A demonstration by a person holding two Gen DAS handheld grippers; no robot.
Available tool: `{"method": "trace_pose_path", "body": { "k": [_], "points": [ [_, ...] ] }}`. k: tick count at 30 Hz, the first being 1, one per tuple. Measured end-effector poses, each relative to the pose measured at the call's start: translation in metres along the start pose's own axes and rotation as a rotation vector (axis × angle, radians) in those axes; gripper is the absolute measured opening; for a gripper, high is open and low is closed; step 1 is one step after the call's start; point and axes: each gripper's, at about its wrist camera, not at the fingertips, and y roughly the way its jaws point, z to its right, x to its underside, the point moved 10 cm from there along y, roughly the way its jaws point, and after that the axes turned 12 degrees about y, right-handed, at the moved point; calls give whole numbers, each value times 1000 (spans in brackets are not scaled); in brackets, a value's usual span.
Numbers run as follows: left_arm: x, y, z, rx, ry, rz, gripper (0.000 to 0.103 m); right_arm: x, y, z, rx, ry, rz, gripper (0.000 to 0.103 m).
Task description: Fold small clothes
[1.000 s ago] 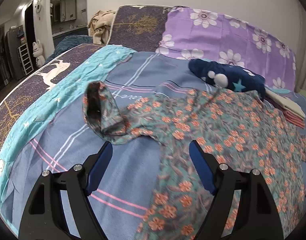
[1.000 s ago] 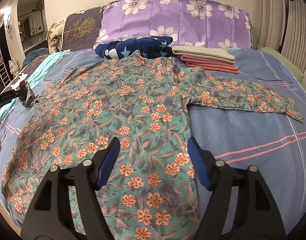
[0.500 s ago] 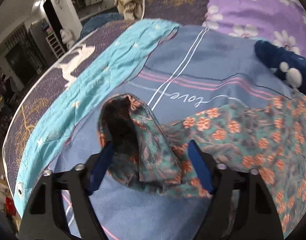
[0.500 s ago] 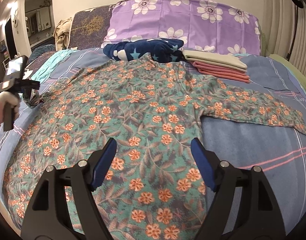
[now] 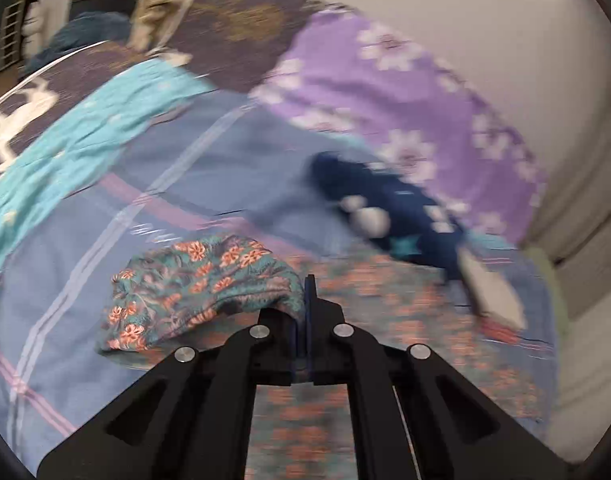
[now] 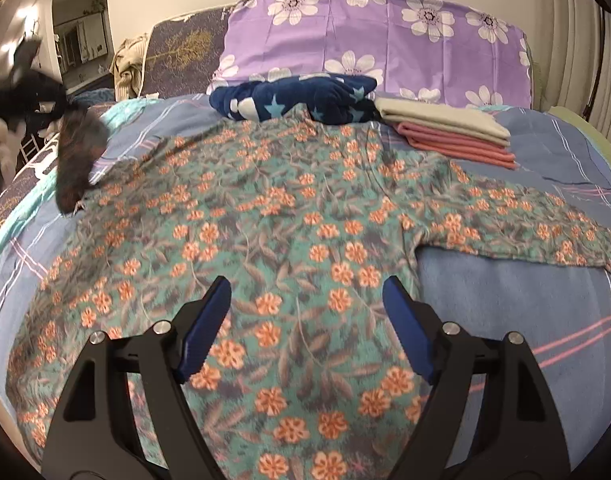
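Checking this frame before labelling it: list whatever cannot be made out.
- Left wrist view: motion blur smears the floral shirt body and navy star blanket.
- Left hand-held gripper: how much sleeve sits between the shut fingers is hidden.
- Right wrist view: left hand-held gripper is blurred; right hand-held gripper covers the shirt hem.

Floral shirt: thin soft printed cloth, matt, lightly creased, bunched sleeve pinched in left gripper. Both grippers: matt black plastic arms, shiny metal screw heads, blue matt pads; right gripper pads apart just above the shirt. Bedsheet under it: smooth woven cloth. Ahead: navy star blanket, fuzzy fleece; folded stack, flat matt cloth; purple pillowcase, smooth, slight sheen.
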Motion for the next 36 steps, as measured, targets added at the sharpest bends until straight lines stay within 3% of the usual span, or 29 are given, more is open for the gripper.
{"method": "trace_pose_path", "body": {
  "k": [4, 6, 8, 13, 17, 19, 21, 23, 28, 33, 36],
  "points": [
    [-8, 5, 82, 124, 68, 70, 4, -11, -3, 4, 10, 3, 29, 80],
    [7, 20, 120, 201, 98, 46, 14, -12, -5, 10, 20, 10, 32, 80],
    [35, 33, 145, 256, 134, -22, 48, -11, -7, 16, 32, 12, 29, 80],
    [94, 38, 150, 235, 256, -107, 51, -5, -2, 32, 49, 19, -8, 81],
    [111, 19, 103, 101, 337, -68, 58, -3, 9, 25, -27, 44, -73, 80],
    [118, 17, 81, 27, 394, -74, 58, -8, 17, 11, -85, 26, -103, 69],
    [124, 21, 76, -27, 470, -76, 58, -16, 31, -4, -147, 5, -152, 47],
    [125, 28, 88, -34, 566, -56, 58, -33, 51, -19, -210, 27, -212, 43],
    [133, 68, 134, 11, 723, -84, 58, -78, 116, -37, -339, 222, -412, 46],
    [143, 98, 147, 29, 782, -118, 58, -85, 163, -43, -332, 291, -517, 51],
    [143, 104, 148, 46, 778, -122, 46, -88, 180, -53, -337, 285, -529, 52]
  ]
}}
